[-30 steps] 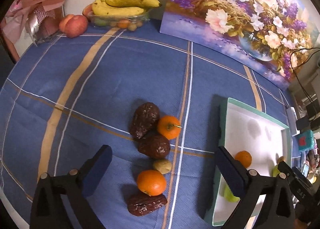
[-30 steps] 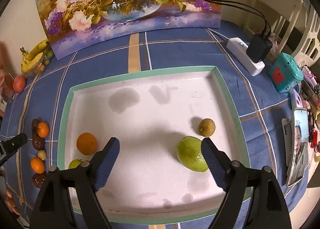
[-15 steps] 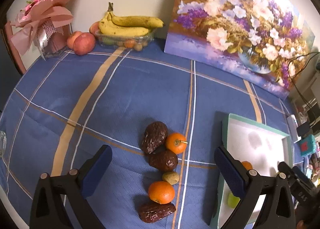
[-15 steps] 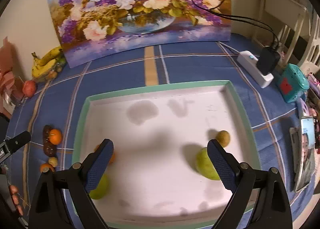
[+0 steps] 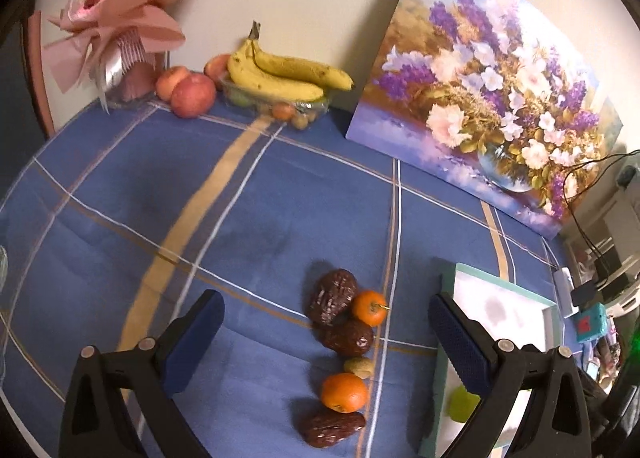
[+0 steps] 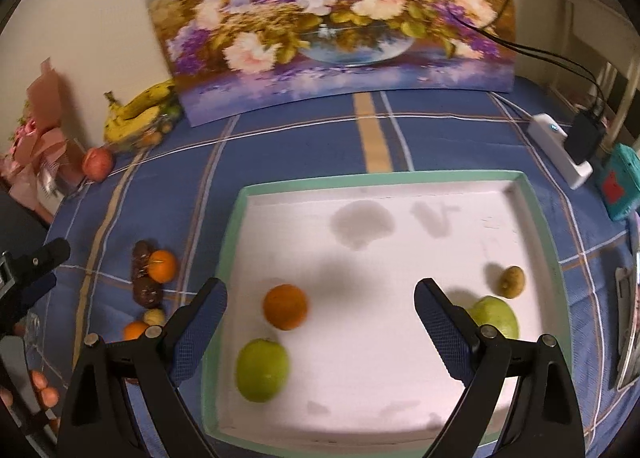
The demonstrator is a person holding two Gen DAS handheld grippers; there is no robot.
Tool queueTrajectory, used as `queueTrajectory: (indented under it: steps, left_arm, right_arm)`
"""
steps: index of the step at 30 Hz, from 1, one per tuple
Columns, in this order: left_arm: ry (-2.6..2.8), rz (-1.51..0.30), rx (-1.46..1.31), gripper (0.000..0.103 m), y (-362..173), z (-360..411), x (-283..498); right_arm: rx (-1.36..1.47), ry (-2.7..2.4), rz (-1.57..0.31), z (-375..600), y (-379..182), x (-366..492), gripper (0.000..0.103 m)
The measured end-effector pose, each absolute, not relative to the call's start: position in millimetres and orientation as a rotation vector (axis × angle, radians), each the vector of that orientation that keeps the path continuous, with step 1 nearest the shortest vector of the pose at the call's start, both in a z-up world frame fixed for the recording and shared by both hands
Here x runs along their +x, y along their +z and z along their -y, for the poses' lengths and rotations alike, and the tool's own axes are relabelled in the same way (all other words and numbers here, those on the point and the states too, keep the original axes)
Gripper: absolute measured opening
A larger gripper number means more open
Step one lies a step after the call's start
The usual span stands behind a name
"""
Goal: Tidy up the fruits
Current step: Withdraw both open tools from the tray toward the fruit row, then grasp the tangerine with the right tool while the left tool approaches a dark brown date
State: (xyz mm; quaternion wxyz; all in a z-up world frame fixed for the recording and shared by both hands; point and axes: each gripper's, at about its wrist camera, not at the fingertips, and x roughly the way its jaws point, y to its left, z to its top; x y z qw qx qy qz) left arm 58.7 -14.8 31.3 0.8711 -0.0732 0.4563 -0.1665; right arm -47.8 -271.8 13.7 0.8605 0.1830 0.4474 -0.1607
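I hold the left gripper with jaws wide apart and empty; the loose fruit pile lies between them on the blue cloth. My right gripper also gapes empty above the white tray, an orange between its jaws.

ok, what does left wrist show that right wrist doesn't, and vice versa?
Left wrist only: the dark wrinkled date nearest the camera, below the loose fruit row, plus the open left claw head-on.

Right wrist only: the tray interior, with a round orange, a small brown fruit and a green fruit beside it, the white power strip, and the open right claw.

Both: the teal-rimmed white tray, a green apple in its near corner, the stemmed tangerine on the blue cloth, the bananas and the flower painting.
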Motion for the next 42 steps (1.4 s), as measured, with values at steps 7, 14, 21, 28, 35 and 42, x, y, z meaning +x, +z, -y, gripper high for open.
queueTrajectory:
  steps: [7, 14, 21, 28, 35, 42]
  left_arm:
    - [-0.277, -0.928, -0.090, 0.103, 41, -8, 60]
    - [-0.231, -0.954, -0.133, 0.103, 36, -29, 64]
    - [-0.214, -1.010, -0.185, 0.102, 22, -29, 79]
    - [-0.189, -1.096, -0.194, 0.102, -6, -19, 107]
    - [-0.167, -1.166, -0.236, 0.102, -33, -17, 127]
    - [-0.170, -1.191, -0.251, 0.102, -42, -16, 136]
  right_arm:
    - [0.405, -0.260, -0.902, 248, 21, -36, 0.095]
    - [0.405, -0.192, -0.893, 220, 21, -20, 0.095]
    - [0.403, -0.138, -0.914, 199, 13, 6, 0.073]
    - [0.470, -0.076, -0.950, 196, -10, 33, 0.061]
    - [0.487, -0.048, -1.018, 187, -33, 59, 0.054]
    - [0.486, -0.021, -1.051, 178, -45, 77, 0.048]
